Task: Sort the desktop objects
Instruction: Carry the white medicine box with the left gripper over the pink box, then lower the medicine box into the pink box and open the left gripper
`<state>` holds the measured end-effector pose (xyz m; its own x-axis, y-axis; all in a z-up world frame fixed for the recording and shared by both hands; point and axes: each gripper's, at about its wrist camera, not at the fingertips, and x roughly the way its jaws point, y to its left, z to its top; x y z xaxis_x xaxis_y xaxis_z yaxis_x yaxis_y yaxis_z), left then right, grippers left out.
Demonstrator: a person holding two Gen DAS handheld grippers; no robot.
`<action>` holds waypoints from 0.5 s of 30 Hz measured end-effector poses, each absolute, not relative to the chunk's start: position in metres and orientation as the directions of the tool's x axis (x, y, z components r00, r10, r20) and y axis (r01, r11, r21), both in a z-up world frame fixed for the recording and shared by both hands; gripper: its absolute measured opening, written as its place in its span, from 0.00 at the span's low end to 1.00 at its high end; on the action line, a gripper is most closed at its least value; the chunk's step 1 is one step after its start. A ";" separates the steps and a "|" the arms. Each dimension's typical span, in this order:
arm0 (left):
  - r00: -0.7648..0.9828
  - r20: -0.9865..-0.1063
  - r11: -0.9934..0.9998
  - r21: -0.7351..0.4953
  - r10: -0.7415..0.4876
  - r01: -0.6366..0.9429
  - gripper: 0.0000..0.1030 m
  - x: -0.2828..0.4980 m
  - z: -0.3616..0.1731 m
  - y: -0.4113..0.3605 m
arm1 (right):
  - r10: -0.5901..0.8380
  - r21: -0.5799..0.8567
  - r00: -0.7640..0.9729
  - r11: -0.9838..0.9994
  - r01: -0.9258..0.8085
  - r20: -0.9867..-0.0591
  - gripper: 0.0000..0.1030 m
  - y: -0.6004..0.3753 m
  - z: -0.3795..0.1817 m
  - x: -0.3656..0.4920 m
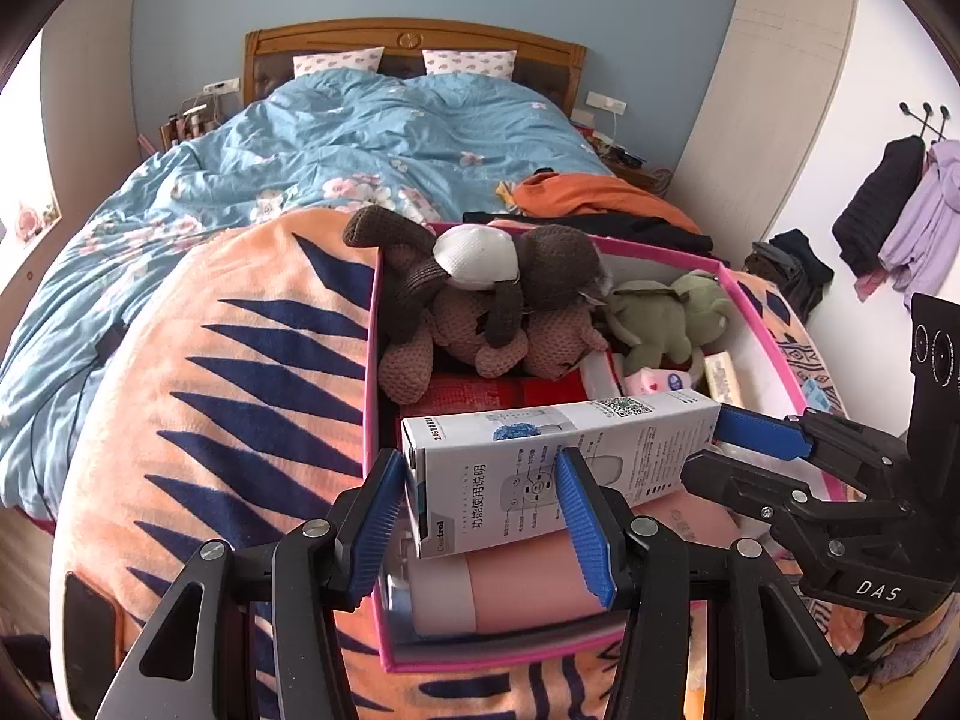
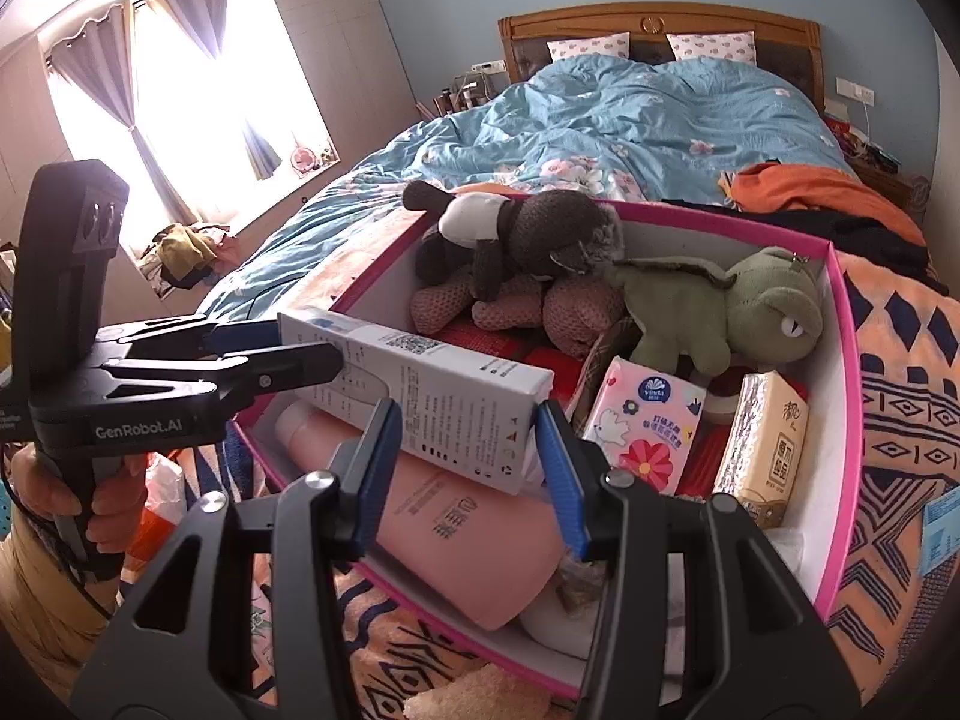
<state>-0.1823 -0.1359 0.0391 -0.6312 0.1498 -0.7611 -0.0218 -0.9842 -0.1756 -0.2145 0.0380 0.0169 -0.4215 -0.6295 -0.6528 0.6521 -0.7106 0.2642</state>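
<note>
Right now both grippers are sharing 1 long white carton (image 1: 558, 468), carrying it level just above the pink storage box (image 1: 780, 354) that is sitting on the orange patterned blanket (image 1: 240, 396) on the bed. The left gripper (image 1: 480, 525) is clamping the carton's left end, its blue fingers (image 1: 585, 531) pressing on the 2 opposite faces; the right gripper (image 2: 468, 471) is doing the same at the other end, fingers closed on the carton, not on anything beneath.

The step in hand looks like lowering the carton into the box. It is hovering over a pink bottle (image 2: 480, 540) lying along the near wall, with 2 tissue packs (image 2: 654, 420) to the right and the plush toys, a brown dog (image 1: 498, 276) and a green frog (image 2: 726, 312), filling the far half.

To do it well, the 2 hands should be descending together, keeping the carton flat so neither end is twisting out of its grip. Free floor in the box is scarce, so resting the carton lengthwise on the bottle seems the likeliest placement; a round bottle may be letting it roll, so nudging it against the near wall would help. Both sets of fingers should be opening only once the carton is bearing its own weight, and at the same time, then lifting straight out without snagging the rim.
</note>
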 end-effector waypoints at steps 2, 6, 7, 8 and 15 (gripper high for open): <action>-0.625 -0.767 -0.985 -0.172 0.145 -0.018 0.51 -0.185 0.036 -0.136 | -0.627 0.270 -0.415 -0.713 0.647 -0.660 0.48 0.037 0.015 -0.219; -0.611 -0.781 -0.988 -0.156 0.129 -0.009 0.51 -0.191 0.032 -0.135 | -0.616 0.275 -0.401 -0.719 0.639 -0.678 0.48 0.033 0.010 -0.227; -0.609 -0.783 -0.988 -0.152 0.125 -0.007 0.51 -0.192 0.032 -0.136 | -0.613 0.277 -0.396 -0.720 0.637 -0.683 0.48 0.032 0.008 -0.229; -0.607 -0.785 -0.989 -0.151 0.122 -0.004 0.51 -0.193 0.031 -0.136 | -0.611 0.276 -0.392 -0.720 0.637 -0.687 0.48 0.031 0.007 -0.230; -0.602 -0.793 -0.995 -0.101 0.087 -0.011 0.51 -0.196 0.027 -0.131 | -0.598 0.278 -0.379 -0.726 0.629 -0.706 0.48 0.029 0.000 -0.235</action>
<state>-0.1961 -0.1310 0.0270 -0.6024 0.0872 -0.7934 -0.0115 -0.9949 -0.1006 -0.2352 0.0286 0.0001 -0.3787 -0.5983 -0.7061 0.6286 -0.7263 0.2782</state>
